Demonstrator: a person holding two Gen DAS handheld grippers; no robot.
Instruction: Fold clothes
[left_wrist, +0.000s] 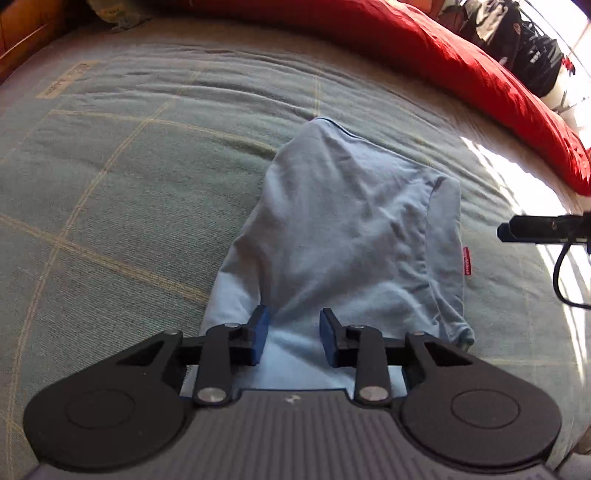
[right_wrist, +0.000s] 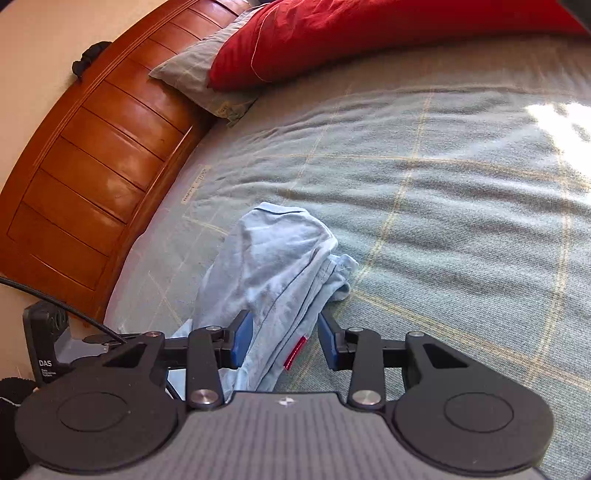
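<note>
A grey-green woven bedspread with thin yellow check lines fills most of both views, with a bright sun patch at the right edge of each. A curved brown wooden headboard with panelled slats takes the upper left of the right wrist view. A rumpled red quilt runs along the top and upper right of the left wrist view, and in the right wrist view it lies across the top, over a grey pillow.

The light blue cotton garment lies in a loose, partly folded heap on the bedspread, in the centre of the left wrist view and lower centre of the right wrist view. A small red label sits at its right edge.

The left gripper, lower centre, has its blue-padded jaws apart and narrowing, with blue cloth lying between them; whether the pads press it cannot be told. The right gripper has its jaws apart with the garment's edge and red label between them; its left pad touches the cloth, the right one stands just beside it.
</note>
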